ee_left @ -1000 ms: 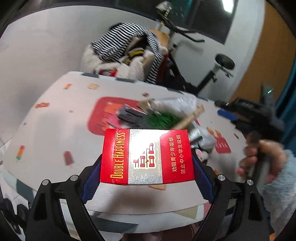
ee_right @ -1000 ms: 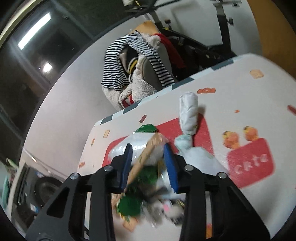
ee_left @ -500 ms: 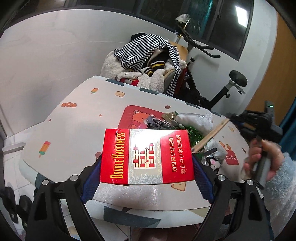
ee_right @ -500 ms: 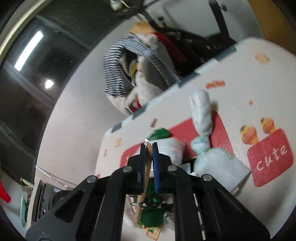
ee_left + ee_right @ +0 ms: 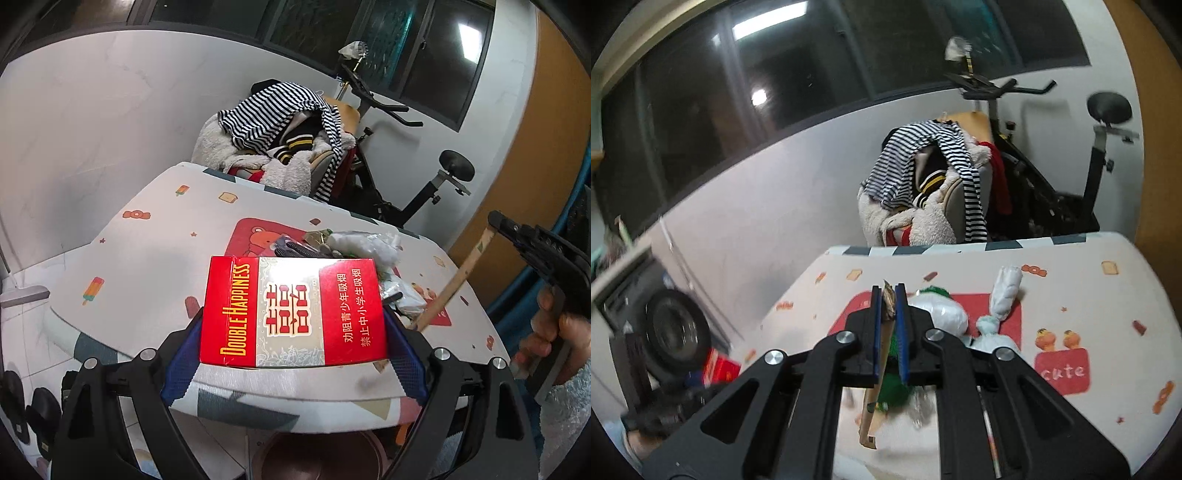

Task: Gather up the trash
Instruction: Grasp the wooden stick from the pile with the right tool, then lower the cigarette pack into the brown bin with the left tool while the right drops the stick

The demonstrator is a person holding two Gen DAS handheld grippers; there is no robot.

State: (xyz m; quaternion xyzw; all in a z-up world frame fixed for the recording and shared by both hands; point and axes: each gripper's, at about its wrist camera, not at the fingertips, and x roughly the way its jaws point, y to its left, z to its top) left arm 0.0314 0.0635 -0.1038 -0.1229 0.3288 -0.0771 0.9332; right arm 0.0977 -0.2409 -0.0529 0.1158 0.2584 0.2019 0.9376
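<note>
My left gripper [image 5: 293, 343] is shut on a red cigarette pack [image 5: 293, 312] labelled Double Happiness, held flat across its blue pads above the table's near edge. My right gripper [image 5: 888, 295] is shut on a thin brown paper chopstick sleeve [image 5: 875, 376] that hangs down below its jaws. In the left wrist view the same sleeve [image 5: 456, 280] slants down from the right gripper, held by a hand [image 5: 550, 332]. A pile of trash [image 5: 354, 247] lies on the table: white plastic bags [image 5: 947, 314], green wrappers [image 5: 892, 387] and a twisted white packet [image 5: 1006, 291].
The table [image 5: 155, 254] has a white patterned cloth with red patches. Behind it stands a chair heaped with striped and fleece clothes [image 5: 280, 144] and an exercise bike [image 5: 1063, 155]. A brown bin rim [image 5: 317, 458] shows below the table edge. Slippers [image 5: 37, 410] lie on the floor at left.
The right gripper closed on the paper sleeve, rolled upright and lifted it off the trash pile. The left gripper drew back and rose with the cigarette pack still in it.
</note>
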